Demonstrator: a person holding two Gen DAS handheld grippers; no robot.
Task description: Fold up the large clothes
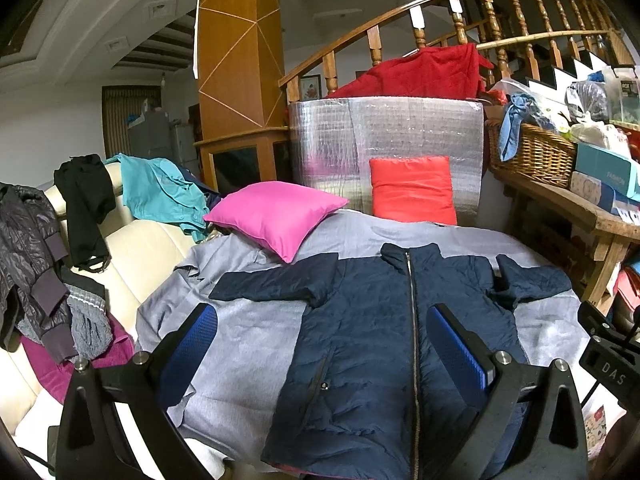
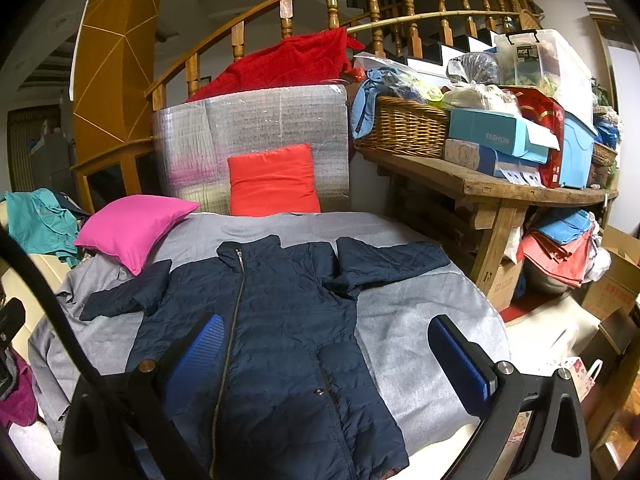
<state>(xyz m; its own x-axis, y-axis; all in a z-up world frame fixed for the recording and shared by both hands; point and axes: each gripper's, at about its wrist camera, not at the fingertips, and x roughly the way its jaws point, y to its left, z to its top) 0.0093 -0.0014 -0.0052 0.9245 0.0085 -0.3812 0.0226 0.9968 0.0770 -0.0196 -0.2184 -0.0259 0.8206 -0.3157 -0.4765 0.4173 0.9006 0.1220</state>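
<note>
The jacket (image 1: 384, 344) is lying flat and zipped on the grey sheet (image 1: 248, 344), collar pointing away toward the red cushion (image 1: 412, 190), hem reaching down under both cameras. Its long axis is running straight ahead of both claws, along the zip (image 1: 412, 340), with the sleeves spreading out to either side.

The left gripper (image 1: 322, 350) is hovering with its blue pads wide apart, gripping nothing; it is sitting over the jacket's left half, and the left sleeve (image 1: 264, 284) is lying ahead and to its left. The right gripper (image 2: 326, 356) is likewise spread and empty, over the right half, with the right sleeve (image 2: 392, 262) ahead and to its right. So each hand is looking nearer to its own sleeve (a sensible split, I judge, if the sleeves are to be folded in first).

The hem is being cut off at the bottom edge in both views and partly hidden behind the claw bodies, so the corners cannot be made out. The left cuff is lying close to the pink cushion (image 2: 136, 228); in the right view it seems to be tucking just under it, though I cannot tell for sure. How high the claws are hanging above the cloth is also unclear.
</note>
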